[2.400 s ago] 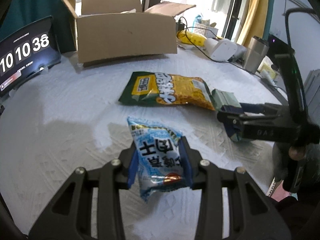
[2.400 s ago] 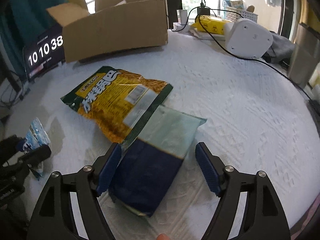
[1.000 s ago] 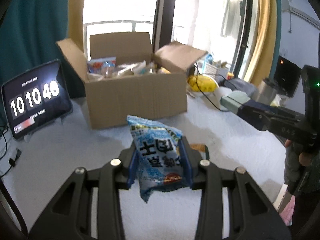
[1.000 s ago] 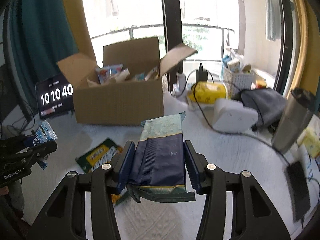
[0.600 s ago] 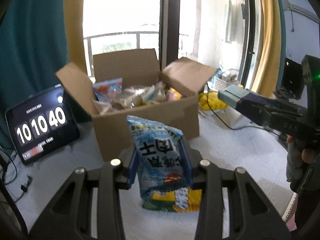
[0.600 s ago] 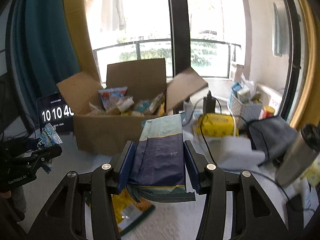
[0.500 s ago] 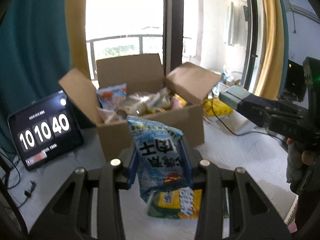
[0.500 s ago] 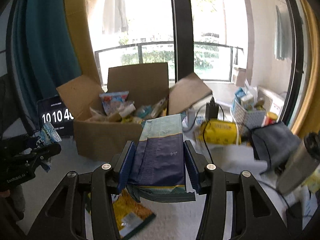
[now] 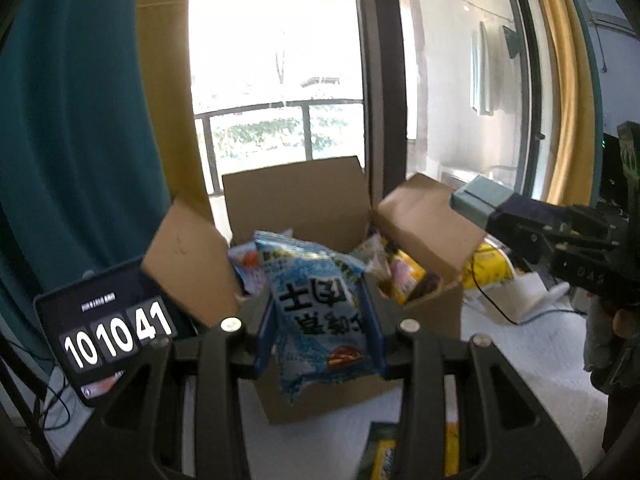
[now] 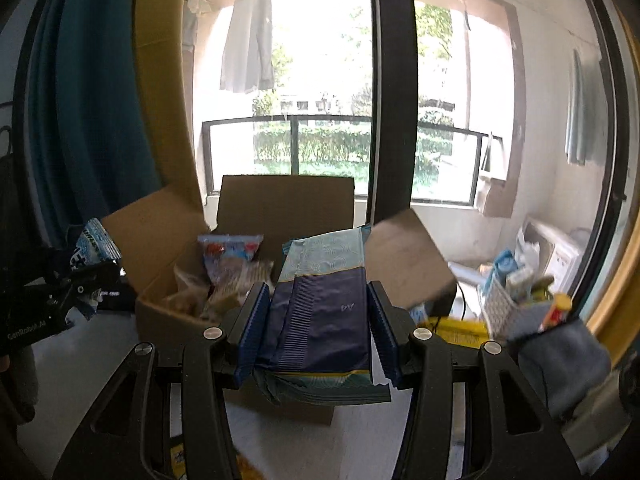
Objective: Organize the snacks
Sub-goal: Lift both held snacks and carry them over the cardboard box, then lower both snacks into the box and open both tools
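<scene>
Nearest in the left wrist view, a crinkled light-blue foil snack packet with dark printed characters is pinched upright between the 2 blue pads of the left gripper, its long axis running along the fingers. In the right wrist view, a flat navy-and-pale-teal paper-wrapped pack is clamped the same way by the right gripper, its pale end pointing forward.

Just beyond both tools stands the open brown cardboard box, its 3 visible flaps splayed outward and its cavity already crowded with assorted snack bags. Each held item is seen directly in front of the box, over its near wall, so the box lies straight ahead and slightly below either tool. Neither hand can be judged clearly nearer; the left packet appears to overlap the opening from the box's left half, the navy pack from its middle.

A green-and-yellow snack bag is left on the white textured tabletop before the box. To the box's left, a dark clock display is propped.
</scene>
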Motion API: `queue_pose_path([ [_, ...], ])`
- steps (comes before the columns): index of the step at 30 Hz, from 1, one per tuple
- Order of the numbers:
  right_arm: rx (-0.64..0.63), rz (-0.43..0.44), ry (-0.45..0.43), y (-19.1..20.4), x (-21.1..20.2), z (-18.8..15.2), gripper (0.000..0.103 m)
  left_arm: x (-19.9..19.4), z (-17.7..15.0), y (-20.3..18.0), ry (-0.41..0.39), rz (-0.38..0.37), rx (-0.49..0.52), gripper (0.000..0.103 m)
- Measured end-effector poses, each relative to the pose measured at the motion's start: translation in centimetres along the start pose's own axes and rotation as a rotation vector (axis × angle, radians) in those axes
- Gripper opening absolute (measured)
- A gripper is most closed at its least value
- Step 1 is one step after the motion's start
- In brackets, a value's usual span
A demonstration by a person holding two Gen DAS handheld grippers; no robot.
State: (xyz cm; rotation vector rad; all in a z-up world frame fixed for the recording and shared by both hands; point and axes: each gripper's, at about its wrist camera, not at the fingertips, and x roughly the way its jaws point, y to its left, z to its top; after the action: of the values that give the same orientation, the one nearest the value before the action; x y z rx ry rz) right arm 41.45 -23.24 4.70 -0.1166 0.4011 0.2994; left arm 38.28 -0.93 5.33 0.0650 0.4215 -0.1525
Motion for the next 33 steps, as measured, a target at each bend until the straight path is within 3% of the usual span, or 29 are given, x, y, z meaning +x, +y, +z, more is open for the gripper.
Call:
queue_pose_path([
  [10,0.042,0.011,-0.029,-1.4,4.8,3.6,0.052,5.3,2.4,1.8,-0.022,0.026,-0.035,0.039],
  [22,0.033,0.035,0.017,-0.9,12.8,4.9,0.052,12.6,3.1,3.1,0.025,0.083,-0.057,0.04],
  [28,0.036,0.048,0.049,-0.3,14.9,4.7,0.052,13.5,3.1,3.8,0.042,0.083,-0.094,0.048],
  [29,0.033,0.045,0.052,-0.2,15.2,4.7,0.052,13.5,3.0,3.9,0.043,0.087,-0.097,0.052],
  [30,0.034,0.041,0.056,-0.1,15.4,4.7,0.052,13.5,2.9,4.0,0.042,0.089,-0.099,0.066],
  [31,0.034,0.039,0.056,0.0,15.5,4.7,0.052,13.3,2.9,4.2,0.037,0.087,-0.106,0.072],
  [33,0.036,0.043,0.055,0.1,15.4,4.8,0.052,12.6,3.0,4.5,0.025,0.088,-0.124,0.075],
])
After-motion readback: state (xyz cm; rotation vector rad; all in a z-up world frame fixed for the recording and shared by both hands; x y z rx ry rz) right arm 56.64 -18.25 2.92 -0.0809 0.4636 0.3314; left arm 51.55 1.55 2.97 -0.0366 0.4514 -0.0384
